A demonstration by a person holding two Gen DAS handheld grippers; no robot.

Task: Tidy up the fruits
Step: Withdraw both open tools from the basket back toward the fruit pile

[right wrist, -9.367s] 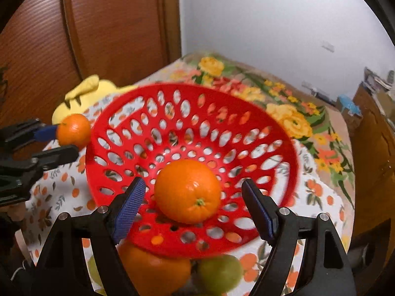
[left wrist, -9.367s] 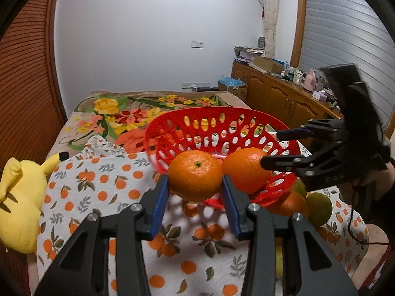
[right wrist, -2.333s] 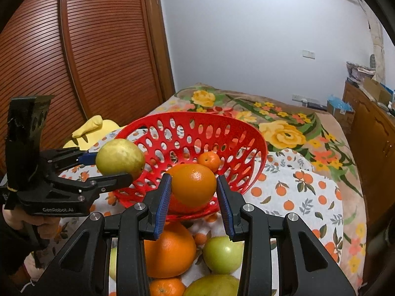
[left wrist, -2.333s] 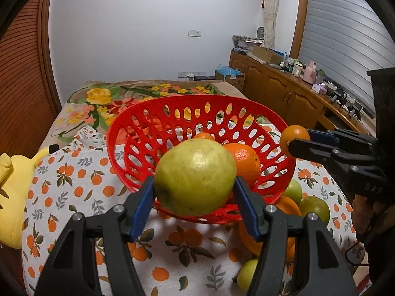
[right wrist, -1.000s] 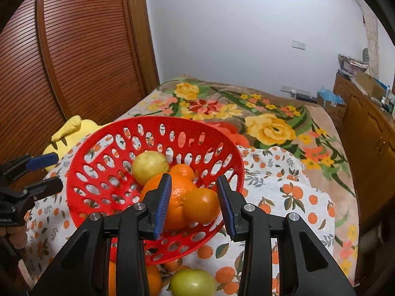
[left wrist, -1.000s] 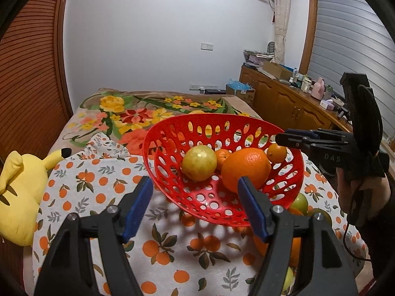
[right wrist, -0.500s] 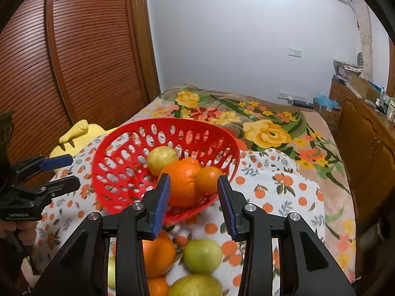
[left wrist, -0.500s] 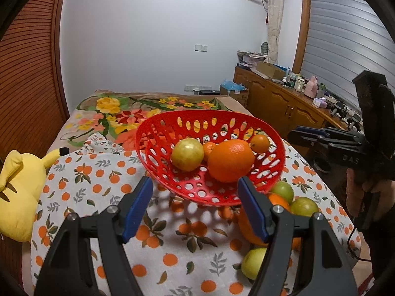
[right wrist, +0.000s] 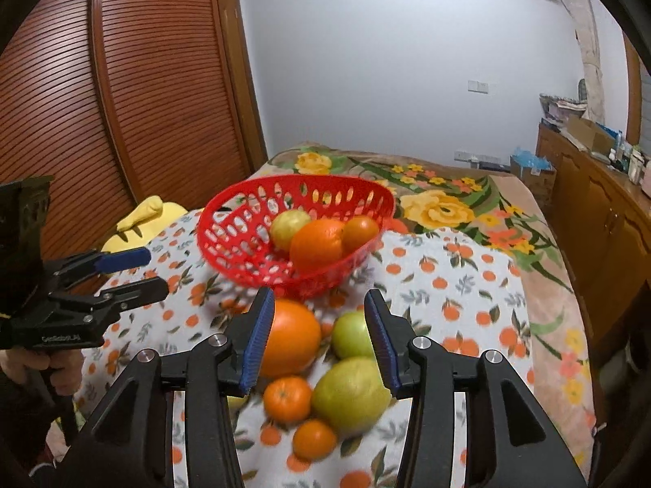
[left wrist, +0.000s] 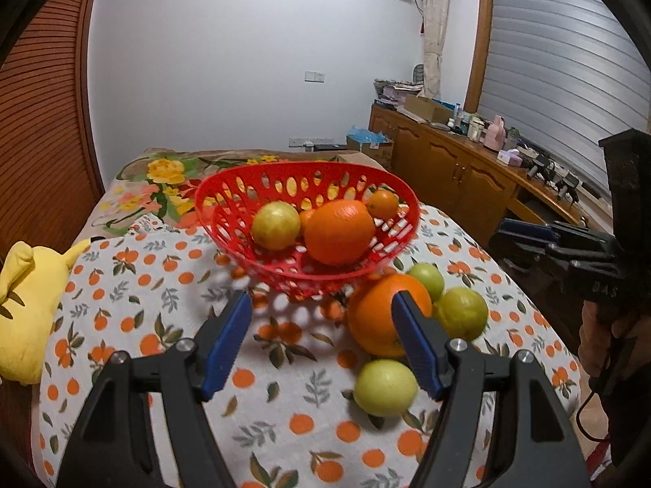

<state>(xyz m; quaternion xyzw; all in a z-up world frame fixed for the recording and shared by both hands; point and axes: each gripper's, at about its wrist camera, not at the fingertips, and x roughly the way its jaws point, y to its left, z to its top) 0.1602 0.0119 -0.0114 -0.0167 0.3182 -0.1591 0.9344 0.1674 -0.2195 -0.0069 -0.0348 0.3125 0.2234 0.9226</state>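
A red slotted basket (left wrist: 221, 213) (right wrist: 236, 240) stands on the orange-print cloth. It holds a yellow-green fruit (left wrist: 276, 225), a big orange (left wrist: 339, 231) and a small mandarin (left wrist: 382, 204). In front of it lie a loose large orange (right wrist: 291, 337), green fruits (right wrist: 352, 335) (right wrist: 350, 396) and small mandarins (right wrist: 287, 398). My left gripper (left wrist: 321, 305) is open and empty, short of the basket. My right gripper (right wrist: 319, 301) hovers over the loose fruit. Its jaws are opening and nothing is between its pads.
A yellow plush toy (left wrist: 20, 305) lies at the cloth's left edge. A floral blanket (right wrist: 443, 207) stretches behind the basket. Slatted wooden doors (right wrist: 122, 81) rise on the left, and a cluttered wooden cabinet (left wrist: 447, 171) runs along the right.
The right gripper let the small mandarin go into the basket and its jaws widened. Both grippers drew back from the basket, so the loose fruit came into view.
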